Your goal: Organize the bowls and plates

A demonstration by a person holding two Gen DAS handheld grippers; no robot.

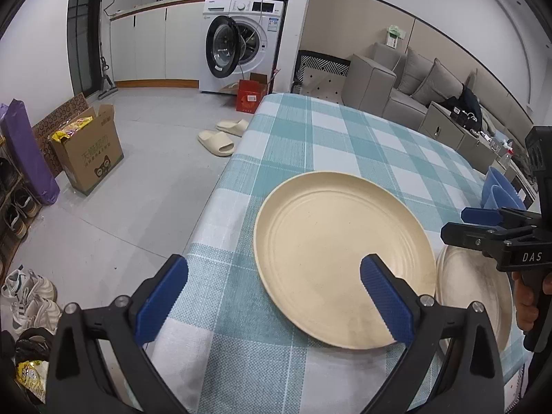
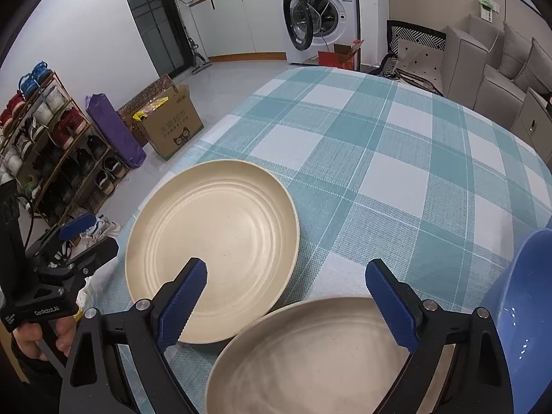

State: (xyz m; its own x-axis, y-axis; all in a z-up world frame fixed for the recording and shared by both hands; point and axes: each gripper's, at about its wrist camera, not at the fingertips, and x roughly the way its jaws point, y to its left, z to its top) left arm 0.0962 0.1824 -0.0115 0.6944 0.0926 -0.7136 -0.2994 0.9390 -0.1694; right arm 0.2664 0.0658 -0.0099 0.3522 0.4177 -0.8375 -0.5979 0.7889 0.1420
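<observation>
Two cream plates lie side by side on the checked tablecloth. The first cream plate is near the table's left edge. The second cream plate lies to its right, close to me. Blue bowls stand at the right. My left gripper is open and empty, its right finger over the first plate's near rim; it also shows in the right wrist view. My right gripper is open and empty above the second plate; it also shows in the left wrist view.
The table with the teal checked cloth stretches away from me. The floor to the left holds a cardboard box, slippers and a shoe rack. A washing machine and a grey sofa stand beyond.
</observation>
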